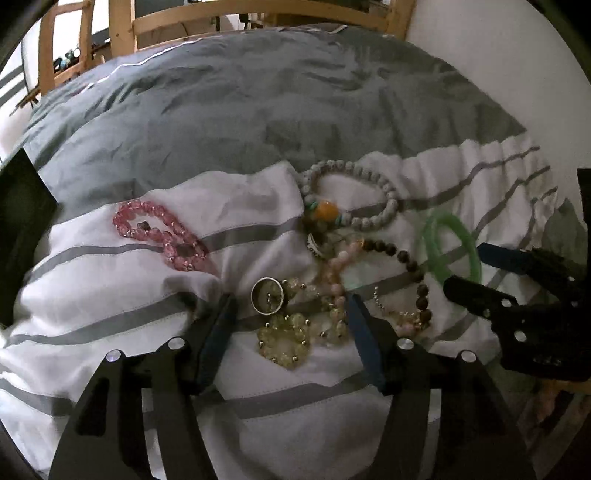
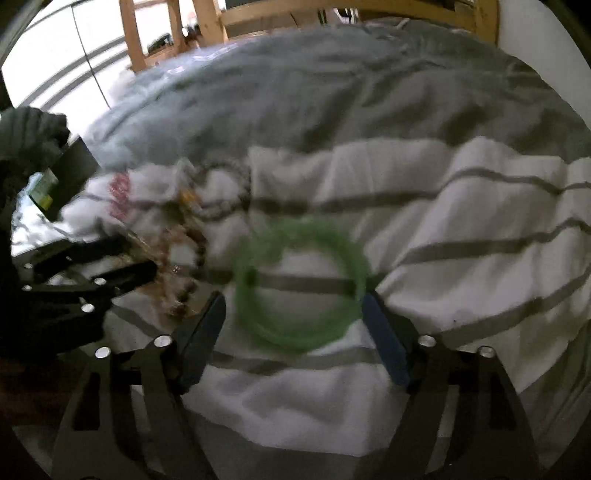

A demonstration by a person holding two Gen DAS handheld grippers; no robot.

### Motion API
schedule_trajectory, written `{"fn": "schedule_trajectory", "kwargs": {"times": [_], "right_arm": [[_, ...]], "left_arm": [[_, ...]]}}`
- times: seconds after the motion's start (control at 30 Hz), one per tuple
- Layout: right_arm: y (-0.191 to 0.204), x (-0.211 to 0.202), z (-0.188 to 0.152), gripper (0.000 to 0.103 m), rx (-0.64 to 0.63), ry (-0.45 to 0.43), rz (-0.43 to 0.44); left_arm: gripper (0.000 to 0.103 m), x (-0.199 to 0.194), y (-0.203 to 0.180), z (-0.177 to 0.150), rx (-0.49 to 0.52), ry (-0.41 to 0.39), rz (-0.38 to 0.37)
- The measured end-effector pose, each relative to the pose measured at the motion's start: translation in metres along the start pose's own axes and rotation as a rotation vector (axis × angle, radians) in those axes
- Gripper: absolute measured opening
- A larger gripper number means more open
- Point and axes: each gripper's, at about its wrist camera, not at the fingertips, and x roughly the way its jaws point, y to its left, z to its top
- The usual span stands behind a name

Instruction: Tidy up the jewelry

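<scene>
Jewelry lies in a heap on a grey and white striped duvet [image 1: 110,295]. My left gripper [image 1: 290,306] is open, its fingers on either side of a pale yellow bead bracelet [image 1: 291,332] and a silver ring [image 1: 267,295]. A pink bead bracelet [image 1: 162,236] lies to the left. A grey bead strand with an orange bead [image 1: 351,192] lies behind, with brown and pale pink beads [image 1: 413,273] beside it. My right gripper [image 2: 293,301] is open around a green bangle [image 2: 301,284]; the bangle [image 1: 452,247] and the right gripper [image 1: 476,269] also show in the left wrist view.
A wooden bed frame [image 1: 258,22] and a white wall [image 1: 498,74] stand behind the duvet. The left gripper [image 2: 122,254] shows at the left of the blurred right wrist view, beside a dark object [image 2: 70,173].
</scene>
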Motion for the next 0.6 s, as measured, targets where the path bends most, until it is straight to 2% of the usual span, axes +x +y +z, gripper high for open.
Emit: {"fn": "schedule_trajectory", "kwargs": {"times": [0.03,0.1,0.13,0.17,0.2,0.23,0.27,0.4,0.43,0.6], "right_arm": [[0.001,0.000,0.000,0.069,-0.002,-0.001,0.004],[0.002,-0.001,0.001,0.068,-0.005,-0.003,0.011],[0.002,-0.002,0.002,0.067,-0.004,-0.006,0.016],[0.001,-0.002,0.002,0.063,-0.002,-0.010,0.022],[0.001,-0.003,0.002,0.040,-0.003,-0.014,0.000],[-0.001,-0.005,0.003,0.005,0.006,-0.014,0.011],[-0.004,-0.006,0.003,0.004,0.022,-0.017,0.027],[-0.002,-0.005,0.001,0.003,0.025,-0.019,0.027],[-0.002,-0.005,0.001,0.003,0.025,-0.024,0.028],[-0.005,-0.011,0.002,0.001,0.037,-0.058,0.092]], "left_arm": [[0.059,-0.001,0.000,0.000,-0.001,-0.002,-0.001],[0.039,-0.002,0.004,0.000,-0.021,-0.004,-0.012],[0.025,-0.002,0.007,0.001,-0.038,-0.001,-0.025],[0.021,-0.002,0.009,0.001,-0.050,0.001,-0.031],[0.020,-0.003,0.013,0.001,-0.069,0.000,-0.047],[0.018,-0.004,0.017,0.001,-0.089,-0.002,-0.062],[0.016,-0.007,0.021,0.000,-0.103,-0.014,-0.089],[0.012,-0.009,0.020,0.000,-0.106,-0.029,-0.086],[0.007,-0.010,0.018,0.001,-0.095,-0.034,-0.084],[0.007,-0.017,0.014,0.002,-0.067,-0.065,-0.076]]}}
